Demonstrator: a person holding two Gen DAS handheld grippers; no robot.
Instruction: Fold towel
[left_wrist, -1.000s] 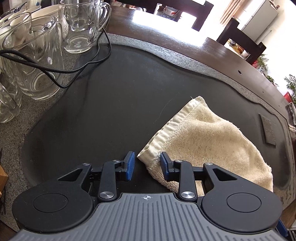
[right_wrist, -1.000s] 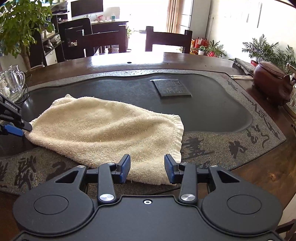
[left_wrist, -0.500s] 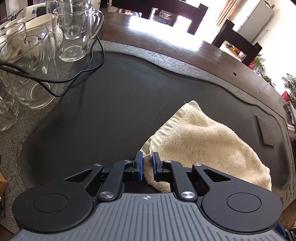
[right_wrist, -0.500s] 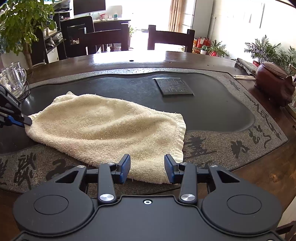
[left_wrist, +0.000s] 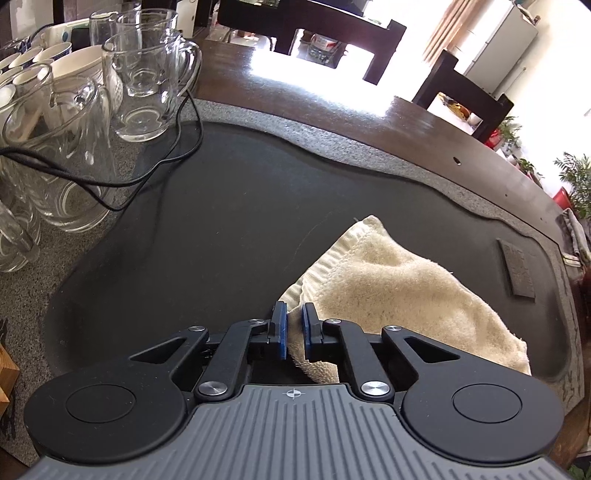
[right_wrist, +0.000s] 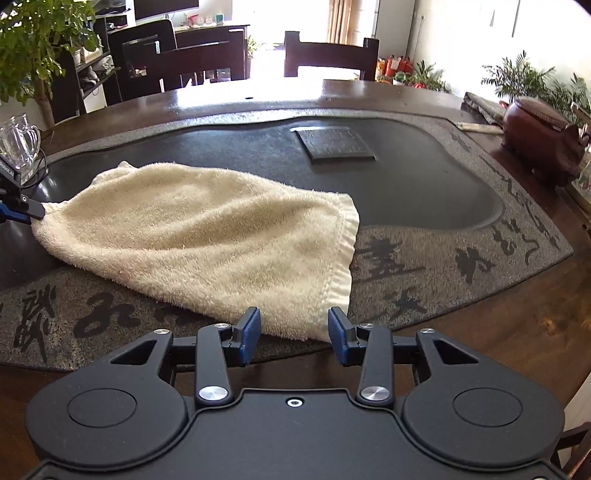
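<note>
Towel (right_wrist: 207, 236) corner pinched in left tool (left_wrist: 293, 330), right tool (right_wrist: 293, 338) agape astride hemmed corner, dark tray (left_wrist: 207, 221) bare leftward

The cream terry-cloth towel (right_wrist: 207, 236) has a paler ribbed hem. It lies on a black stone tea tray (right_wrist: 424, 192) whose speckled grey rim carries black brush-written characters, set in a dark brown glossy wooden table (right_wrist: 517, 332). A dark square carved tile (right_wrist: 338, 144) sits near the tray's far edge. Both black claws, the left claw (left_wrist: 294, 328) and the right claw (right_wrist: 294, 338), have blue pads. Clear glass mugs (left_wrist: 147, 74) and a black cable (left_wrist: 110, 177) stand at the left edge.
</note>
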